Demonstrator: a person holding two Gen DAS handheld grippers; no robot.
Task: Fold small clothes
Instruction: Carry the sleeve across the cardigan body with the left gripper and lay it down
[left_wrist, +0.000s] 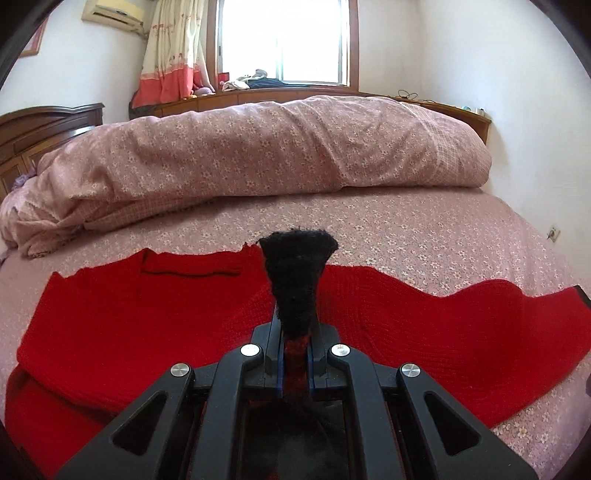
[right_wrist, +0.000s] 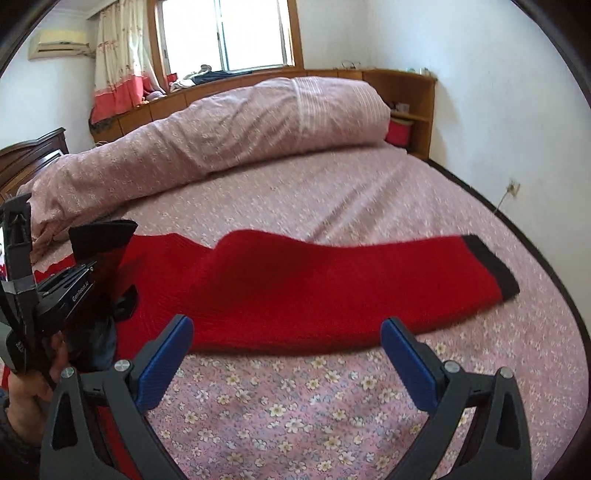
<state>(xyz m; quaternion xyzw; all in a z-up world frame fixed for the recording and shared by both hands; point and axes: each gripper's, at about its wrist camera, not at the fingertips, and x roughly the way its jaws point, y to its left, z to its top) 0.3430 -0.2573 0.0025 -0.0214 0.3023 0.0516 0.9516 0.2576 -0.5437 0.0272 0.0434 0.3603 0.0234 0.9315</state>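
A red knitted sweater (left_wrist: 147, 325) with black cuffs lies spread on the bed. My left gripper (left_wrist: 295, 332) is shut on a black cuff (left_wrist: 297, 266) of one sleeve and holds it up above the sweater's body; it shows at the left of the right wrist view (right_wrist: 99, 254). The other sleeve (right_wrist: 332, 288) stretches right across the bed and ends in a black cuff (right_wrist: 491, 266). My right gripper (right_wrist: 288, 343) is open and empty, just above the near edge of that sleeve.
The bed (right_wrist: 295, 406) has a pink floral sheet. A rolled pink duvet (left_wrist: 258, 147) lies along its far side. A wooden headboard (left_wrist: 37, 125) is at the left, a wooden shelf unit (right_wrist: 406, 103) at the far right, and a window (left_wrist: 288, 40) behind.
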